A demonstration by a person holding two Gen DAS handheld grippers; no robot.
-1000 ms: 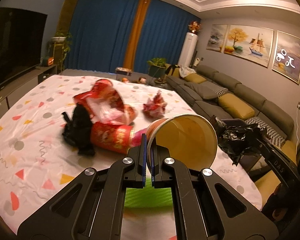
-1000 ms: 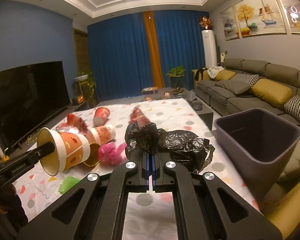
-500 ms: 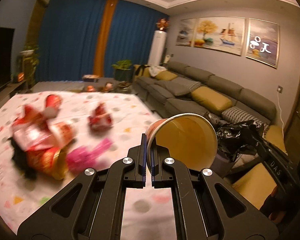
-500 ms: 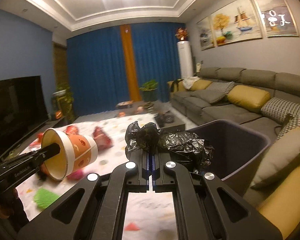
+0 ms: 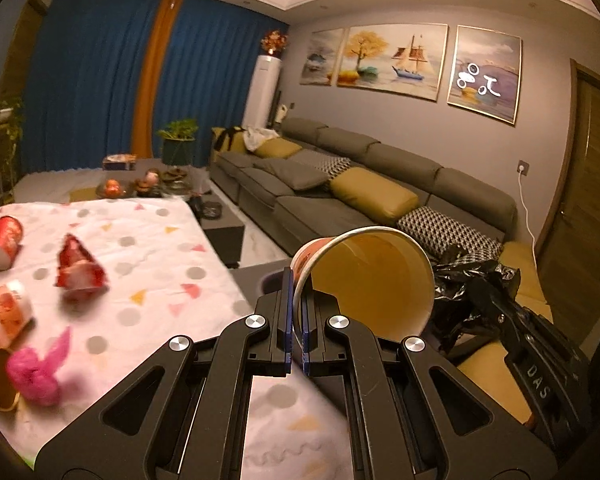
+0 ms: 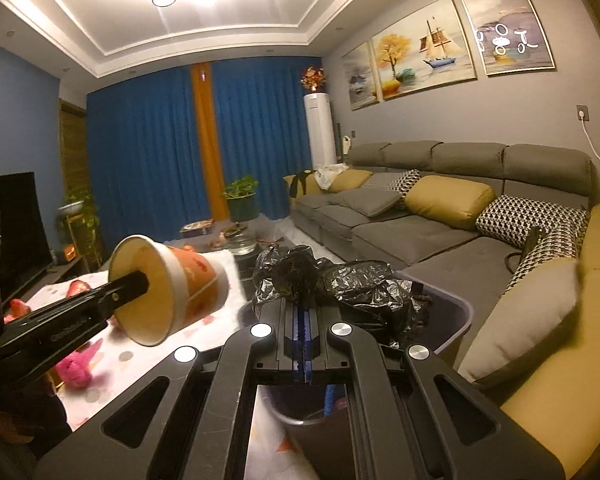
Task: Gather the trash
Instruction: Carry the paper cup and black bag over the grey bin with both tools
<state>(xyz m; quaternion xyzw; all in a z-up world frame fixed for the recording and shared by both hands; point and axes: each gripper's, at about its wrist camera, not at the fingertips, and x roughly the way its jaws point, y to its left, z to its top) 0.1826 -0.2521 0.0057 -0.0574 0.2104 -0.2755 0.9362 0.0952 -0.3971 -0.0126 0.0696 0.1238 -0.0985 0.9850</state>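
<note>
Paper cup (image 5: 364, 280) carried on its side, rim pinched by the closed left gripper (image 5: 297, 320), mouth facing back toward the camera. Crumpled black bag (image 6: 332, 280) clamped in the right gripper (image 6: 303, 336), directly above the grey bin (image 6: 452, 320). Cup just left of that bin, right hand nearer.

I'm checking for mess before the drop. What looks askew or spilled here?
Nothing has spilled. The paper cup hangs sideways, pinched by its rim in the left gripper. Cups and wrappers lie tipped and crumpled on the tablecloth.
</note>
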